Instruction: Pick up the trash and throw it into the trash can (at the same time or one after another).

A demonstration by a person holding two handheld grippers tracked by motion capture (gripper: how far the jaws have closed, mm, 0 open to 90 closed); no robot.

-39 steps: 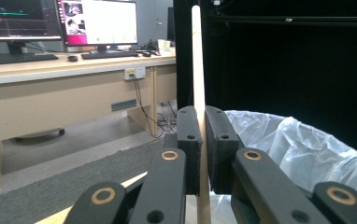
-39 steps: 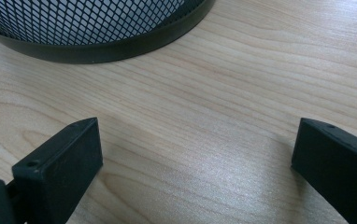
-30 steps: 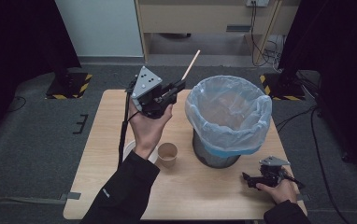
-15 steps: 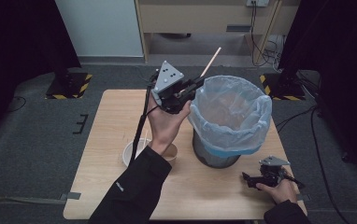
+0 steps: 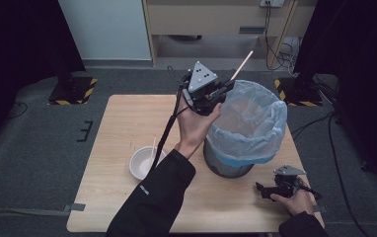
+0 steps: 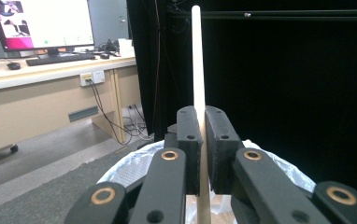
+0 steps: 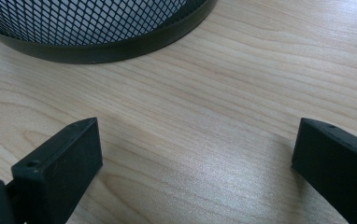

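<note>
My left gripper [image 5: 224, 90] is raised at the near-left rim of the waste bin [image 5: 228, 163], a black mesh bin lined with a pale blue bag [image 5: 255, 126]. It is shut on a thin wooden chopstick [image 5: 242, 64] that points up and away over the bin. In the left gripper view the chopstick [image 6: 197, 60] stands upright, pinched between the two black jaws of the left gripper [image 6: 201, 154], with the bag's rim [image 6: 130, 170] below. My right gripper [image 5: 265, 189] rests low on the table at the front right, open, with bare wood between its jaws in the right gripper view [image 7: 193, 158].
A white bowl [image 5: 142, 162] with another chopstick [image 5: 152, 148] leaning in it sits on the wooden table [image 5: 127, 123] left of the bin. The bin's mesh base [image 7: 97, 28] is close ahead of the right gripper. The table's back left is bare wood.
The left gripper has carried the chopstick rightward and up, from above the bowl to the bin's rim, uncovering the bowl. The right gripper has stayed put.
</note>
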